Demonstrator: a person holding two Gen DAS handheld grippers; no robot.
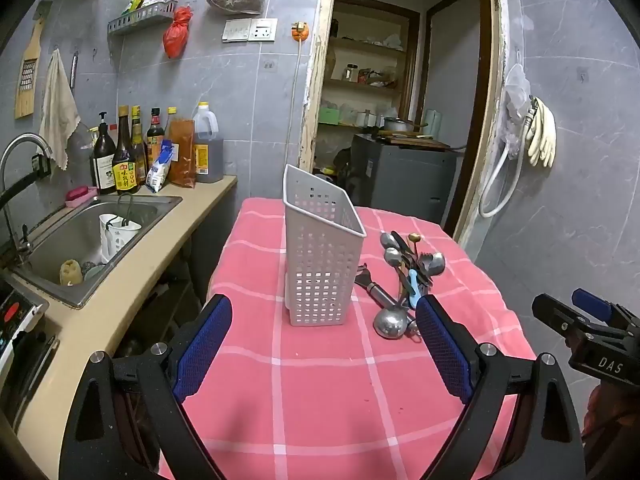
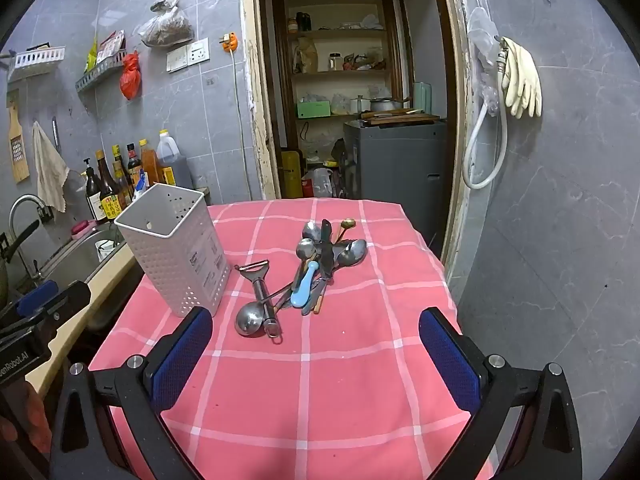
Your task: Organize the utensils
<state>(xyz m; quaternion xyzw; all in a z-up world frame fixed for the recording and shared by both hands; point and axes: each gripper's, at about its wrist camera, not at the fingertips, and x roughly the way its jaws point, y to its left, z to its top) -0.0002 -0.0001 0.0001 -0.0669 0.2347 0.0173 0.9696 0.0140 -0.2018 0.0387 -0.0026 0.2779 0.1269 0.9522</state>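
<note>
Blue-padded fingers [image 2: 182, 360] of the right gripper [image 2: 316, 354] and left gripper [image 1: 322, 340] are spread wide, holding nothing. Ahead between them: one white perforated holder [image 1: 320, 256], upright, just beside one utensil pile [image 2: 308, 272] with a peeler [image 2: 260, 280], on the pink-checked counter [image 2: 320, 400].

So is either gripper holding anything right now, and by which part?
Nothing is held. The left gripper and right gripper are both open; the utensils lie on the table.

Utensil pile [image 1: 408, 280] overlapped; lower handles hidden.
</note>
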